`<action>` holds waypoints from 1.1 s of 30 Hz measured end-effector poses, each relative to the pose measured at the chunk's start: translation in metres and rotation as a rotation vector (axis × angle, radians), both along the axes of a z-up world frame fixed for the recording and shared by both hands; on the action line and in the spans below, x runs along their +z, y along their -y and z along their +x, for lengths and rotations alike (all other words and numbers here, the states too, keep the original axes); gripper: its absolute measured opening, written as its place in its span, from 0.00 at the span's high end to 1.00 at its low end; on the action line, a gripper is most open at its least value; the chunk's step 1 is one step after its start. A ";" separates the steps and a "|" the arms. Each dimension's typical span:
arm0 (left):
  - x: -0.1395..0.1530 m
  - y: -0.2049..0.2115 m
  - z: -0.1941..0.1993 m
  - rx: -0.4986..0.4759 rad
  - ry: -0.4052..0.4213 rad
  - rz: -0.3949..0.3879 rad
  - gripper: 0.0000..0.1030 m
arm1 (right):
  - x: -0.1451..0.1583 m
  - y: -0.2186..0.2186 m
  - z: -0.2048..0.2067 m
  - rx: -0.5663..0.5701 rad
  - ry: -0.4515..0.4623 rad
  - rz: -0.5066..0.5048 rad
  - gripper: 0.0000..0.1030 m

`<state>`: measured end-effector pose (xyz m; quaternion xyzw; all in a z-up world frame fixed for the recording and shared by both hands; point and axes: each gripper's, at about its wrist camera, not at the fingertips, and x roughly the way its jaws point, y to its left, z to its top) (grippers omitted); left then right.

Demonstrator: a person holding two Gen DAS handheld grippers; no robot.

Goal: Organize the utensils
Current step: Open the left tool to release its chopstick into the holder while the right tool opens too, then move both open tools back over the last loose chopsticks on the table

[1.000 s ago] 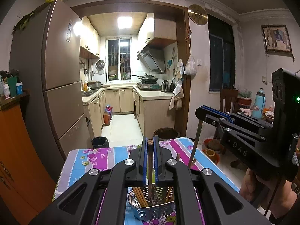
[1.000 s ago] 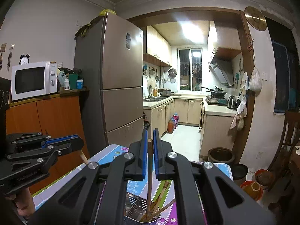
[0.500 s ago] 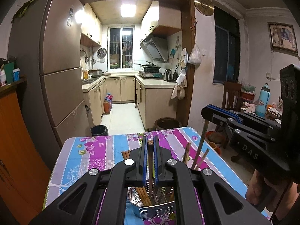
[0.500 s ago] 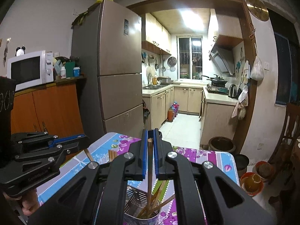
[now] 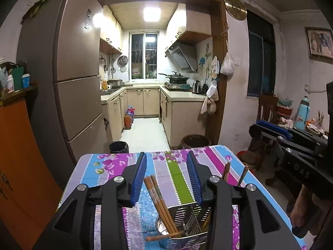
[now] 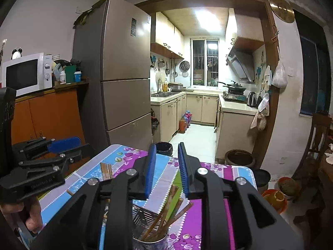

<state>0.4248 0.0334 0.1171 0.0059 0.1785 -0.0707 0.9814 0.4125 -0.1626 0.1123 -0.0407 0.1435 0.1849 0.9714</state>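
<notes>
A perforated metal utensil holder [image 5: 185, 218] stands on the table just below both grippers. Brown chopsticks [image 5: 159, 198] lean in its left compartment, and more chopsticks [image 6: 166, 212] lean in its other side [image 6: 150, 240]. My left gripper [image 5: 166, 178] hangs above the holder; its jaws are opening, with nothing pressed between the blue pads. My right gripper [image 6: 167, 163] is also opening above the holder, and no chopstick is held between its pads. Each gripper shows in the other's view: the right gripper [image 5: 255, 126] at the right, the left gripper [image 6: 77, 145] at the left.
The table [image 5: 116, 164] wears a striped floral cloth in blue, purple and green. Beyond its far edge are a black bin [image 5: 118, 146], a brown fridge [image 5: 70, 83] and the kitchen doorway. A wooden chair [image 6: 316, 145] and bowls on the floor stand to the right.
Both grippers were shut on one upright chopstick each. Both jaws have since parted, the chopsticks now rest in the holder, and both grippers have sunk towards the table.
</notes>
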 end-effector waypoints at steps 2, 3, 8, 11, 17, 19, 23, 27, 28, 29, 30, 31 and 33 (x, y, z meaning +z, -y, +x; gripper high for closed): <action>0.000 -0.002 -0.003 0.003 0.004 -0.007 0.55 | 0.000 0.001 -0.004 -0.002 0.013 -0.005 0.75; 0.001 -0.004 -0.004 0.004 0.006 -0.010 0.52 | 0.000 0.001 -0.006 -0.002 0.019 -0.009 0.74; 0.001 -0.009 -0.016 0.013 0.022 -0.013 0.44 | -0.002 0.008 -0.016 0.004 0.029 0.002 0.62; 0.003 -0.013 -0.027 0.019 0.031 -0.018 0.41 | -0.001 0.013 -0.025 0.006 0.033 0.016 0.53; 0.003 -0.020 -0.060 0.026 0.057 -0.032 0.32 | -0.001 0.022 -0.055 0.017 0.051 0.049 0.32; 0.003 -0.019 -0.068 0.026 0.061 -0.029 0.30 | -0.001 0.023 -0.065 0.022 0.055 0.050 0.27; 0.004 -0.018 -0.087 0.029 0.072 -0.029 0.27 | -0.002 0.023 -0.087 0.034 0.064 0.055 0.19; 0.008 -0.017 -0.110 0.031 0.102 -0.038 0.21 | -0.001 0.025 -0.108 0.038 0.080 0.069 0.13; 0.009 -0.016 -0.115 0.032 0.110 -0.032 0.20 | -0.001 0.025 -0.113 0.039 0.085 0.075 0.11; 0.009 -0.015 -0.122 0.032 0.117 -0.028 0.19 | -0.001 0.026 -0.117 0.038 0.088 0.079 0.11; 0.009 -0.013 -0.130 0.031 0.130 -0.022 0.18 | -0.001 0.026 -0.122 0.038 0.092 0.084 0.10; 0.008 -0.013 -0.136 0.031 0.138 -0.018 0.17 | -0.002 0.027 -0.128 0.039 0.096 0.090 0.09; 0.008 -0.013 -0.147 0.026 0.153 -0.019 0.15 | -0.003 0.027 -0.137 0.040 0.105 0.096 0.09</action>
